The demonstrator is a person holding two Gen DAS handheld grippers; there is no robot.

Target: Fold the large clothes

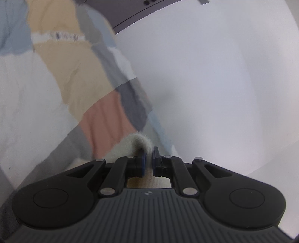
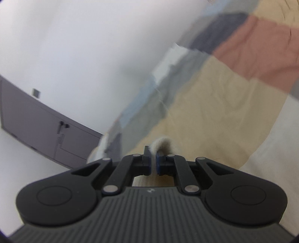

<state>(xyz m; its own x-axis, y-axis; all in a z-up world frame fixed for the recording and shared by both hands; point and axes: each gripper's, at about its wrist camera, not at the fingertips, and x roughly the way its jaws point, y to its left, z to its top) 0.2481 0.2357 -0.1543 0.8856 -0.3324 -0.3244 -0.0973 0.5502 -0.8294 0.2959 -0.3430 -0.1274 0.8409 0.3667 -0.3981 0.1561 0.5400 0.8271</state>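
A large knitted garment (image 1: 80, 78) in blocks of cream, tan, pink, grey and pale blue fills the left of the left wrist view. My left gripper (image 1: 148, 153) is shut on a fuzzy cream edge of it. The same garment (image 2: 214, 97) fills the right of the right wrist view. My right gripper (image 2: 153, 155) is shut on a cream fold of it. Both views are motion-blurred. The cloth hangs lifted from both grippers.
A white surface (image 1: 214, 78) lies to the right of the garment in the left view. A grey cabinet (image 2: 43, 123) with a handle shows at the left of the right view, and its edge (image 1: 130, 13) at the top of the left view.
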